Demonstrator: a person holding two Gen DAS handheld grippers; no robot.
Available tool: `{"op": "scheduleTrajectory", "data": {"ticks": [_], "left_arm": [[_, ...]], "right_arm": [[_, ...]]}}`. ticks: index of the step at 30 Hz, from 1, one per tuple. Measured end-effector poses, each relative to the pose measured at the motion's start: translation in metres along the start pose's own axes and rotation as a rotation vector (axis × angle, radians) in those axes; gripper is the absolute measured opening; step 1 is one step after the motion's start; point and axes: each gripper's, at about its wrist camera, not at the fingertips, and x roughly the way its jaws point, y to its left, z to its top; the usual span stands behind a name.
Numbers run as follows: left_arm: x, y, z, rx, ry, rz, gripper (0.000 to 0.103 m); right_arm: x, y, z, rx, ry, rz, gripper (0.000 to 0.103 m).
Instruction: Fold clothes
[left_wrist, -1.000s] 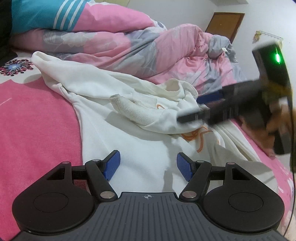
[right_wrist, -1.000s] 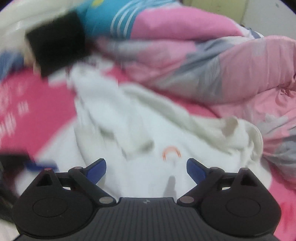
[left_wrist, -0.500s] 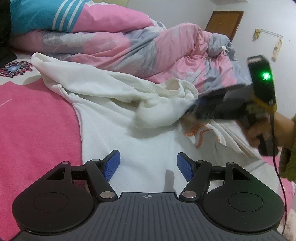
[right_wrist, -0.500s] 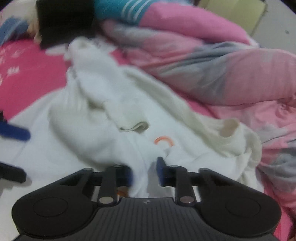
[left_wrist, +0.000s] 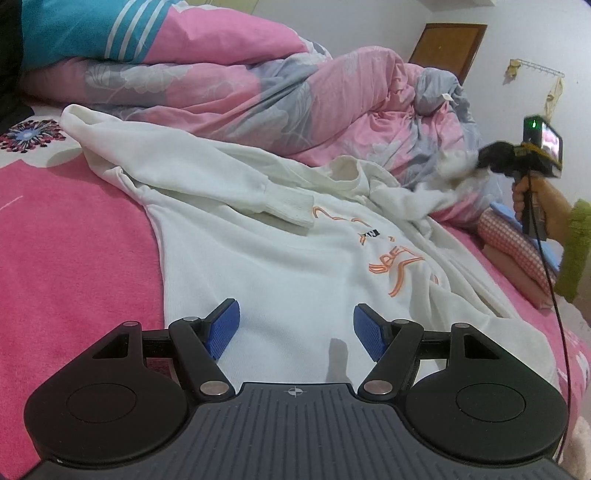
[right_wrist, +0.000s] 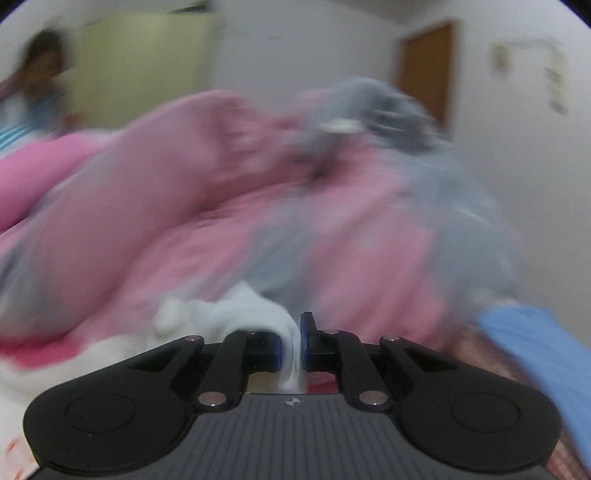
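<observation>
A white sweatshirt (left_wrist: 280, 258) with orange print lies face up on the pink bed. One sleeve (left_wrist: 280, 199) is folded across its chest. My left gripper (left_wrist: 295, 328) hovers open over the hem, with nothing between its blue pads. At the far right of the left wrist view, a hand holds my right gripper (left_wrist: 480, 160) up beside the duvet, with the other sleeve (left_wrist: 443, 181) stretched out to it. In the blurred right wrist view, the right gripper (right_wrist: 291, 343) is closing its jaws, and white sleeve cloth (right_wrist: 251, 306) is pinched between the pads.
A crumpled pink and grey duvet (left_wrist: 295, 103) fills the far side of the bed. Folded clothes (left_wrist: 517, 254) are stacked at the right edge, with blue cloth (right_wrist: 546, 350) near the right gripper. Pink sheet (left_wrist: 74, 258) lies bare on the left. A person (right_wrist: 37, 74) is at the back.
The right gripper shut on the sleeve over the sweatshirt's middle, then swung it out to the right and upward, uncovering the print. The left gripper has stayed put and open.
</observation>
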Motion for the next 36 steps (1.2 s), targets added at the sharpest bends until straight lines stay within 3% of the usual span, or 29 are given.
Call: {"op": "scheduleTrajectory", "data": {"ticks": [5,8,11,12,14,17,18,22,30,33,36], "left_arm": [[0.0,0.001,0.0,-0.002,0.001,-0.002,0.069],[0.0,0.001,0.0,-0.003,0.002,-0.005,0.069],[0.0,0.001,0.0,-0.003,0.002,-0.006,0.07],[0.0,0.001,0.0,-0.003,0.002,-0.006,0.07],[0.0,0.002,0.001,-0.003,0.002,-0.007,0.07],[0.0,0.001,0.0,-0.002,0.0,-0.005,0.07],[-0.001,0.001,0.0,-0.002,-0.001,-0.005,0.07],[-0.002,0.001,-0.001,-0.005,-0.012,-0.002,0.07],[-0.023,-0.001,0.004,-0.041,-0.075,0.013,0.071],[-0.043,-0.01,0.006,-0.053,-0.071,0.002,0.071],[-0.066,-0.022,0.001,-0.037,-0.046,0.012,0.071]], "right_arm": [[0.038,-0.036,-0.017,0.052,0.014,-0.16,0.009],[0.063,-0.038,-0.036,0.058,0.079,-0.21,0.011],[0.094,-0.042,-0.061,0.069,0.317,-0.094,0.016],[0.103,-0.043,-0.07,0.074,0.41,-0.039,0.031],[0.101,-0.045,-0.083,0.053,0.502,-0.001,0.047],[0.061,-0.056,-0.092,0.004,0.49,0.003,0.083],[0.044,-0.062,-0.094,-0.009,0.48,0.005,0.089],[-0.034,-0.1,-0.103,0.004,0.466,0.029,0.09],[-0.206,-0.202,-0.135,0.435,0.484,0.224,0.091],[-0.238,-0.211,-0.153,0.521,0.506,0.313,0.09],[-0.247,-0.188,-0.17,0.536,0.522,0.448,0.088]]}}
